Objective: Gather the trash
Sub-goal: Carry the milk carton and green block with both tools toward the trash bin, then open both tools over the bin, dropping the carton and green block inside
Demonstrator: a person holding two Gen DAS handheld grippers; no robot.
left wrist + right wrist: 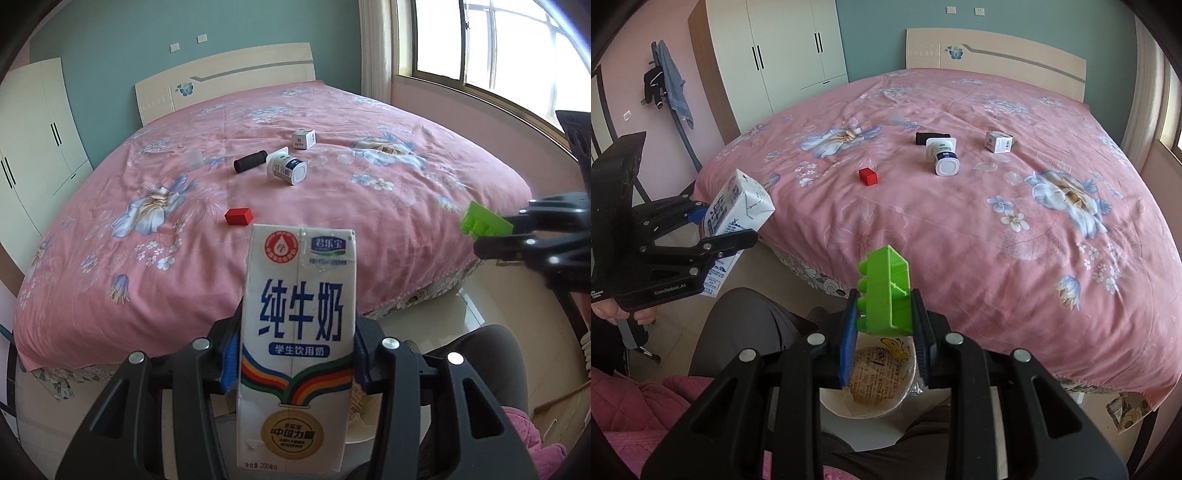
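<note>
The left hand-held gripper [295, 354] pinches a milk carton [297, 332] at lower centre. The right hand-held gripper [886, 332] clamps a green block [886, 291] above a paper bowl [875, 384], whose contents cannot be made out.

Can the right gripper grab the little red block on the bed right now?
Probably not yet. The right gripper is already shut on the green brick, so it has no free grip. The red block lies uncovered on the bed, nothing blocking it.
</note>
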